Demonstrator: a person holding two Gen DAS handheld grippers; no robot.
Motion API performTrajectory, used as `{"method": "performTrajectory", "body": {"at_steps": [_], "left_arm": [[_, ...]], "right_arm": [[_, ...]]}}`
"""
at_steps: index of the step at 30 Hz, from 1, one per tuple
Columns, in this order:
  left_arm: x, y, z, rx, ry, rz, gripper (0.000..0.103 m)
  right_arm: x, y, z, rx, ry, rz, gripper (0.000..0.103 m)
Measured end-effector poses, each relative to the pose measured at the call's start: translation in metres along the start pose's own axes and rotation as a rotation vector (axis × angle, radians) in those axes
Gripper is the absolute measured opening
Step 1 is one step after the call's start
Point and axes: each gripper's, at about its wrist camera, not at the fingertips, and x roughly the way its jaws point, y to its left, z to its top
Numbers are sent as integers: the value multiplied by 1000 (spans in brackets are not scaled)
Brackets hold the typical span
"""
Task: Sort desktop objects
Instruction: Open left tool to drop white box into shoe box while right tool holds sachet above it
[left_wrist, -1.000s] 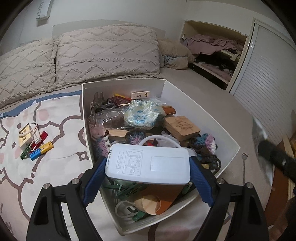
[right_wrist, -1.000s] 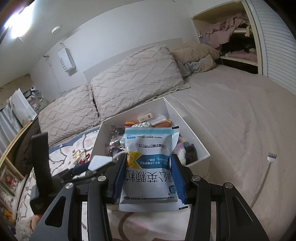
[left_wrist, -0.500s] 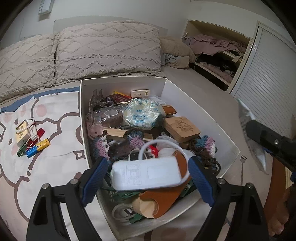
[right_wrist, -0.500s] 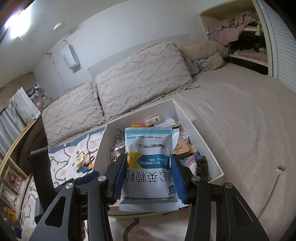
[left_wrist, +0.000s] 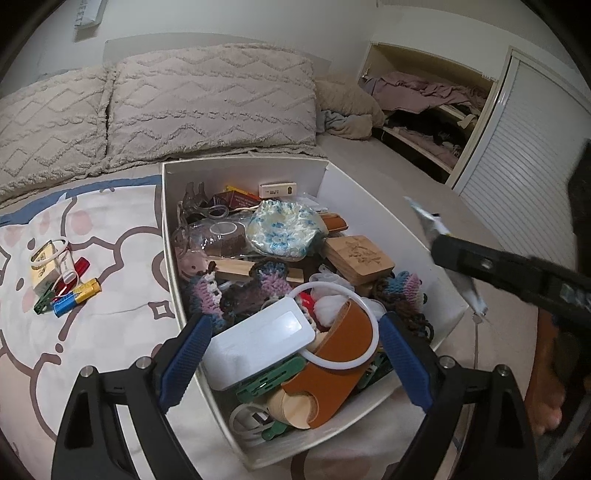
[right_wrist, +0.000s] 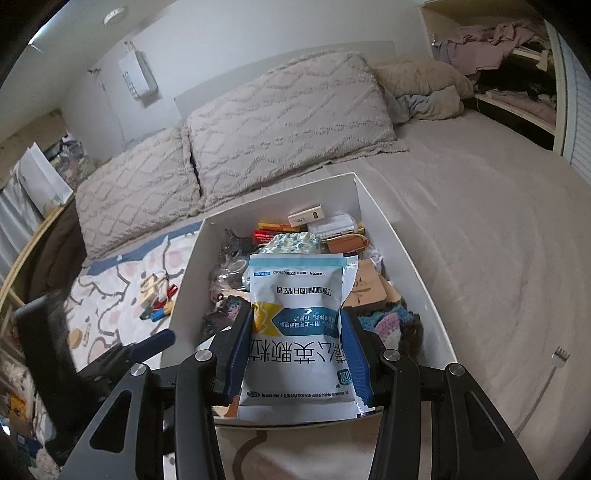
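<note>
The left gripper (left_wrist: 291, 354) hovered with its jaws wide and empty over the near end of the white box (left_wrist: 373, 195), where the white charger (left_wrist: 258, 343) lay tilted on the clutter. The right gripper (right_wrist: 297, 350) clamped a medicine sachet (right_wrist: 295, 332) above the box's near edge.

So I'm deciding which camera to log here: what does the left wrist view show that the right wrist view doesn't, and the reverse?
Only the left wrist view shows the white charger and brown leather piece at the near end of the box, between the open left gripper jaws.

Only the right wrist view shows the printed face of the sachet, clamped in the right gripper, plus a paper bag by the wall.

Both show the box, the pillows and the batteries on the patterned cover.
</note>
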Motion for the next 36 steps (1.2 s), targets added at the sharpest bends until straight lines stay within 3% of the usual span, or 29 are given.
{"method": "performTrajectory", "body": {"at_steps": [8, 15, 27, 36], "left_arm": [[-11, 8, 3, 3, -36, -9, 93], [-15, 18, 4, 1, -59, 7, 93], [-15, 27, 3, 4, -53, -16, 93], [-16, 36, 1, -19, -51, -21, 93]], "right_arm": [[29, 1, 25, -38, 92, -15, 47], [58, 9, 53, -76, 111, -66, 48], [110, 1, 94, -96, 252, -132, 48], [130, -2, 109, -150, 312, -205, 48]]}}
